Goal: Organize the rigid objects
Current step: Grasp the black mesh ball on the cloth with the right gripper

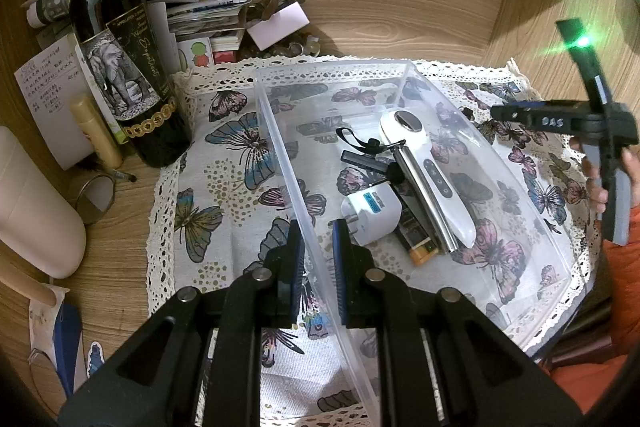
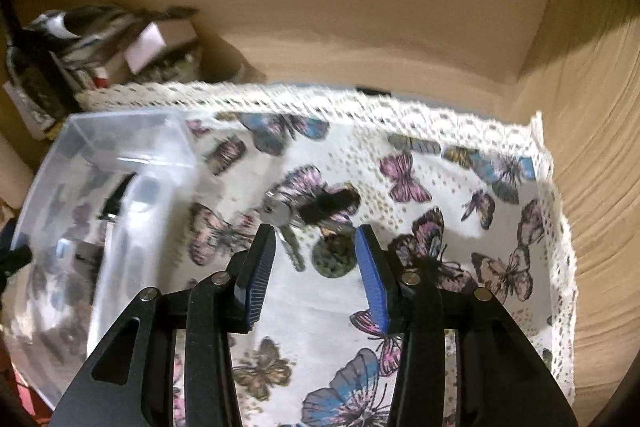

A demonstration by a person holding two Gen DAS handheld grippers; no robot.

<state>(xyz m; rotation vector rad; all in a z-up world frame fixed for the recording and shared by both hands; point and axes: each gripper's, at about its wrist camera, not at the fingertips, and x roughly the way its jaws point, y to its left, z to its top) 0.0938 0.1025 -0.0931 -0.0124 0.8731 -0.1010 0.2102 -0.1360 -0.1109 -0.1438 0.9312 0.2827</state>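
A clear plastic bin (image 1: 280, 147) stands on a butterfly-print cloth (image 1: 224, 163). In it lie a white handheld device (image 1: 432, 171), a white plug adapter (image 1: 372, 213), a lighter (image 1: 418, 247) and a black strap piece (image 1: 360, 157). My left gripper (image 1: 316, 235) straddles the bin's left wall, its jaws narrowly apart on either side of it. My right gripper (image 2: 316, 247) is open and empty above a bunch of keys with a black fob (image 2: 320, 215) on the cloth, right of the bin (image 2: 120, 163). The right view is blurred.
A dark wine bottle (image 1: 120, 59), a lip balm tube (image 1: 96, 131), papers (image 1: 192, 7), coins and a cream cylinder (image 1: 32, 207) crowd the left of the wooden shelf. Wooden walls close the back and right. The right-hand tool (image 1: 600, 143) shows at the edge.
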